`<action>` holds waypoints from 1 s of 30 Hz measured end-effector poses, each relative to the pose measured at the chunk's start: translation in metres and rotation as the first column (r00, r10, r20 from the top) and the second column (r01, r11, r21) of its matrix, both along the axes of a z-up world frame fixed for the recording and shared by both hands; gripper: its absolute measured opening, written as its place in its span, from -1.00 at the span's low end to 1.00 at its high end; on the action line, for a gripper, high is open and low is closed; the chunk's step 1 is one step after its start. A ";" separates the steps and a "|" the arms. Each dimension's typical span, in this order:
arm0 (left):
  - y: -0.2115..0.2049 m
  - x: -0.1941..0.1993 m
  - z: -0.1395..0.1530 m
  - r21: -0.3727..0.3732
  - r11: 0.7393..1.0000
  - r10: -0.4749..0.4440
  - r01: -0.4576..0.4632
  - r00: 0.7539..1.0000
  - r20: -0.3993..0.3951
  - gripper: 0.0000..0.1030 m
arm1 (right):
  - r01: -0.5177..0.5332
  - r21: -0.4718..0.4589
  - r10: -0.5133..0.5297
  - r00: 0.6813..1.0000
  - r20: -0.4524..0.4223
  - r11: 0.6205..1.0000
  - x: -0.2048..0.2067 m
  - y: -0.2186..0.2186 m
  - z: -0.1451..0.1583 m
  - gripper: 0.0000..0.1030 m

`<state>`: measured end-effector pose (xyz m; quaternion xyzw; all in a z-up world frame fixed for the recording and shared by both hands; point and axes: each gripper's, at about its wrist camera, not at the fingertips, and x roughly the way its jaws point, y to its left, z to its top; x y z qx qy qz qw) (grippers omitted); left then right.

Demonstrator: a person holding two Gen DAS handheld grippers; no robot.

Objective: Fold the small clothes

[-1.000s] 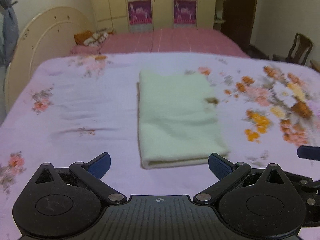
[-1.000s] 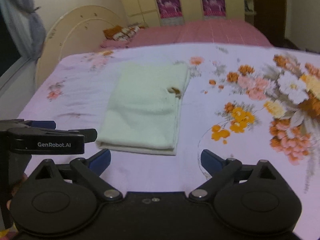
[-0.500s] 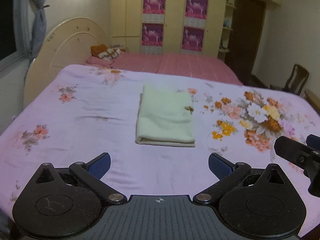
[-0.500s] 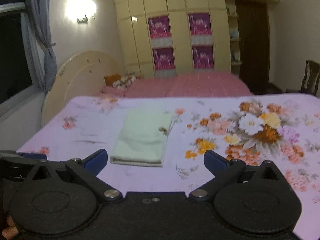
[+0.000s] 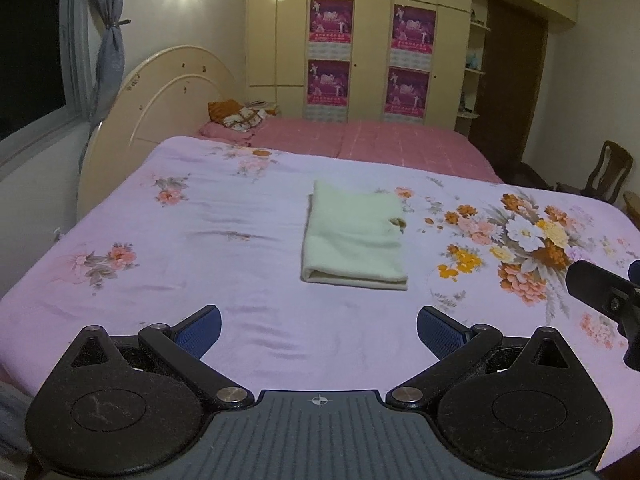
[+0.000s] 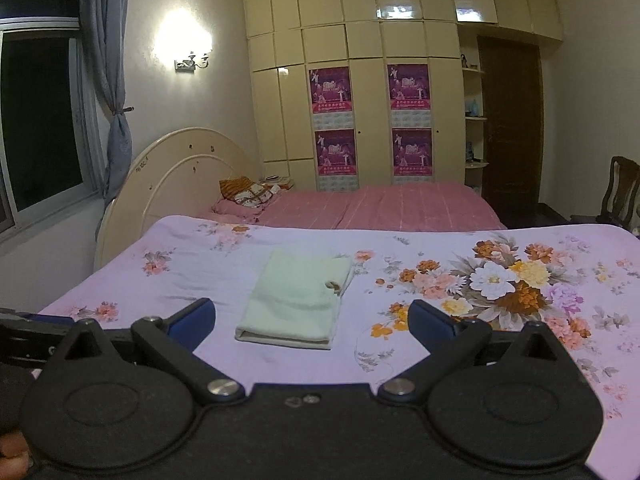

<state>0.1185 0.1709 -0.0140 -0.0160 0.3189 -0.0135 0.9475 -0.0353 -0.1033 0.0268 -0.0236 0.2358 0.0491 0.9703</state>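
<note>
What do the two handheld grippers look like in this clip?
Both the left gripper and right gripper are matte black, with round pivot housings, silver rivets, angled link arms and blue textured finger pads. The left's centre plate is ribbed grey.

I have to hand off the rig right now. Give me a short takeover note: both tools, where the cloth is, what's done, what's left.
Left tool: open, empty, held above the near edge of the bedspread.
Right tool: open, empty, also short of the cloth.
Cloth: pale green, lying flat near the middle of the floral bedspread, touched by neither tool.
Done: it sits folded into a neat rectangle, doubled edge toward you.
Left: no other loose clothes in view; probably nothing more here beyond checking the fold.
</note>
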 end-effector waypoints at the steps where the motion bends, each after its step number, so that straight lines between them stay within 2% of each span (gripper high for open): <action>1: 0.000 -0.001 0.000 -0.002 1.000 0.000 0.000 1.000 0.003 1.00 | 0.002 0.001 -0.002 1.000 -0.001 1.000 -0.001 0.000 0.000 0.98; 30: -0.005 -0.006 -0.001 0.007 1.000 0.024 -0.024 1.000 0.014 1.00 | 0.020 0.003 -0.020 1.000 -0.012 1.000 -0.008 0.001 -0.002 0.98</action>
